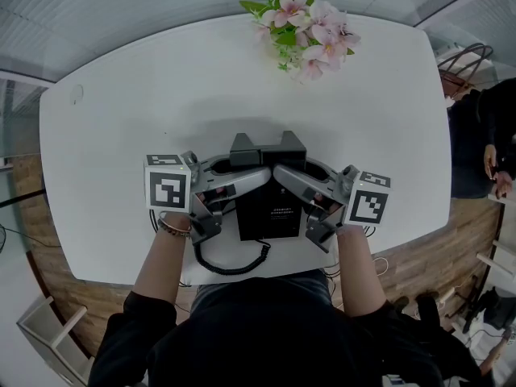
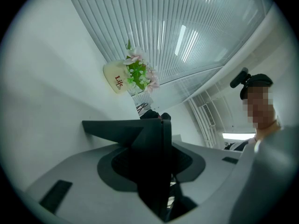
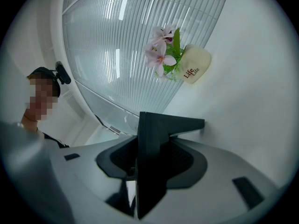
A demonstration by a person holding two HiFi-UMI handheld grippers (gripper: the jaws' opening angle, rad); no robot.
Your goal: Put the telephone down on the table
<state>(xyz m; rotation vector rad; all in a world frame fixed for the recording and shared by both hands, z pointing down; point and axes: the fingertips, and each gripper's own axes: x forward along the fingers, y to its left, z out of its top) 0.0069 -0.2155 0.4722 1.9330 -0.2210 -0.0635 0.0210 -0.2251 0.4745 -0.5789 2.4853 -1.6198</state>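
Head view shows the black telephone at the 6 o'clock side of the white desk, near the edge closest to the person, carried between both tools. The left hand-held gripper pinches it from its 9 o'clock side and the right hand-held gripper from its 3 o'clock side. Each gripper view shows the jaws partly spread, with their dark pads pressed on a thin black panel of the telephone. Whether its base already touches the desk I cannot tell. To do this step well, I judge that both hands should lower together and stay level, so the body does not twist between the two grips. The base should land flat, fully on the desktop and away from the near edge. The pads should come off only once the weight is plainly resting, both sides opening at once. The coiled cord loops off at the telephone's 7 o'clock, over the desk's rim. It could snag or tug, so leaving it slack seems wise. By count there are one telephone, one cord, two hand-held grippers and one desk. A single pot of pink flowers stands at the desk's 12 o'clock, and one bystander is at its 3 o'clock.
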